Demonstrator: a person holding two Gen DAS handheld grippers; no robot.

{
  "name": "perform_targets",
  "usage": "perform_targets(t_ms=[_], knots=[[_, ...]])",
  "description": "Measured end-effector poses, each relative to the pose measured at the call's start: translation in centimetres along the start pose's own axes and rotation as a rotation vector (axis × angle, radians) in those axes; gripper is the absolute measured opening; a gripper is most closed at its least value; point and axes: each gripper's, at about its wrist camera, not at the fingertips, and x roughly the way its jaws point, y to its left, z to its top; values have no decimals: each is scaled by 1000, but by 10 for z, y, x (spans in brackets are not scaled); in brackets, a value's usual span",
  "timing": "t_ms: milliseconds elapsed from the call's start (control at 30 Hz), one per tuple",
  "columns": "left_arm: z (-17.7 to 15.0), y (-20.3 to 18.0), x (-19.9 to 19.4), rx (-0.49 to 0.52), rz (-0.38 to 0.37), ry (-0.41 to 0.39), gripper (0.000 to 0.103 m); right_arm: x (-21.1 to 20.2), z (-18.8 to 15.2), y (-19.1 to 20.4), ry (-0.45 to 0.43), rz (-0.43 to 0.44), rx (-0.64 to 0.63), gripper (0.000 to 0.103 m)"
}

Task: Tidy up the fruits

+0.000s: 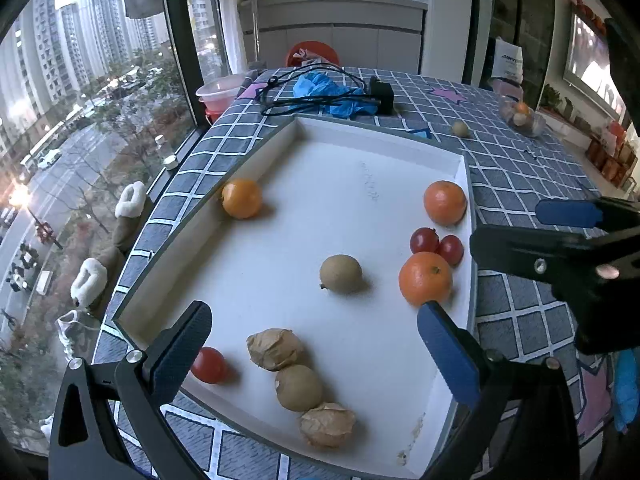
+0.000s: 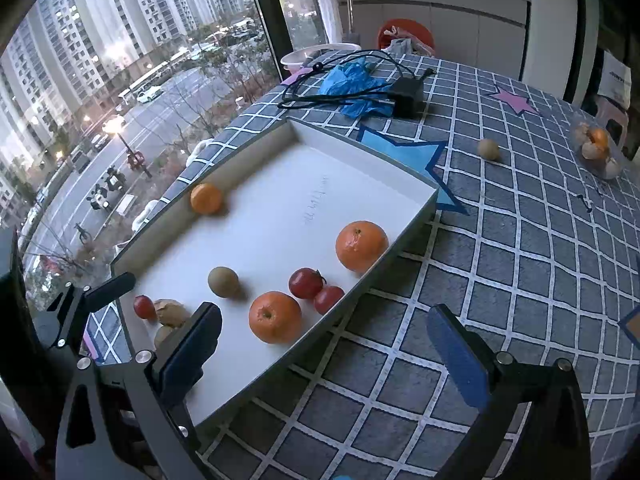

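On the checked worktop, the left wrist view shows a white tray holding oranges, tomatoes and brown fruits; the left claw gapes wide, empty, over its near edge. The right wrist view shows the right claw wide, empty, straddling the tray's right edge; one brown fruit, possibly a kiwi, lies outside.

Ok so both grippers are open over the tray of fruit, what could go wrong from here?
1. The two cherry tomatoes sit touching between the oranges; the fingers reaching for one could nudge or squash the other.
2. The round brown fruit lies loose on the tray's smooth floor and may roll away if bumped.
3. One small fruit sits out on the tablecloth and could get overlooked.
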Motion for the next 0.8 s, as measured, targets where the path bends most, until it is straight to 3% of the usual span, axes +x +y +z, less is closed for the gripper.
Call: perform_targets(t_ms=[800], knots=[[-2,-10,-3,35,25,-1,103,1,-8,9,12,-43,-72,103]])
